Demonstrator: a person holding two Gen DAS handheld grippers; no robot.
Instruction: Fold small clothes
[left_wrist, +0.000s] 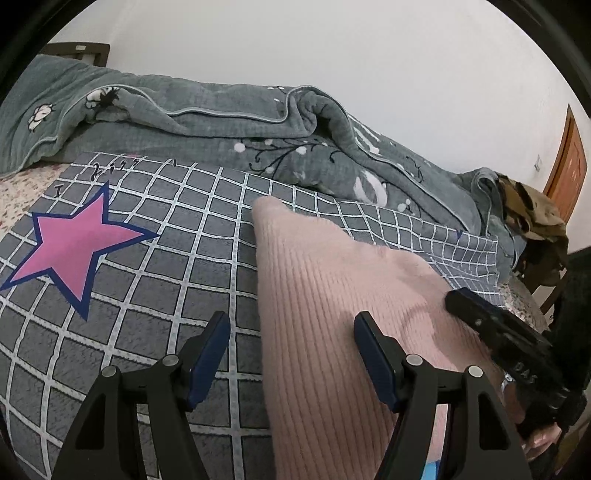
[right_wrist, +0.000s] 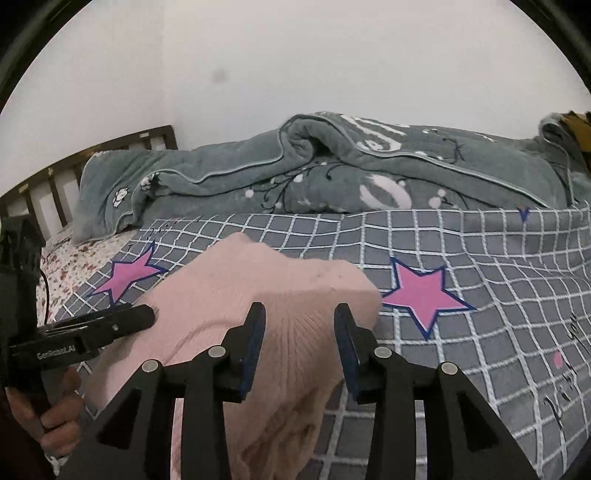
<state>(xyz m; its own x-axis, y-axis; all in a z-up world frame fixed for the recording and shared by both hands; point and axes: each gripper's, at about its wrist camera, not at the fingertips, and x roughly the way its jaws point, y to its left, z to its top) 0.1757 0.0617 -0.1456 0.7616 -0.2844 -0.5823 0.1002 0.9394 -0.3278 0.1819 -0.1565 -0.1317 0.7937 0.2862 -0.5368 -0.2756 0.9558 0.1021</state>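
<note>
Both grippers, left gripper (left_wrist: 291, 354) and right gripper (right_wrist: 299, 343), are hovering with fingers spread, straddling the pink knit garment (left_wrist: 332, 295) lying flat on the bed (left_wrist: 147, 295) for folding.

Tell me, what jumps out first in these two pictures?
The pale pink ribbed knit garment lies in the middle of a grey checked blanket, between the bright pink stars printed on it. In the foreground, the open black fingers of the right gripper and the left gripper hover over the knit. A rumpled grey-green quilt is heaped behind, by the white wall.
</note>
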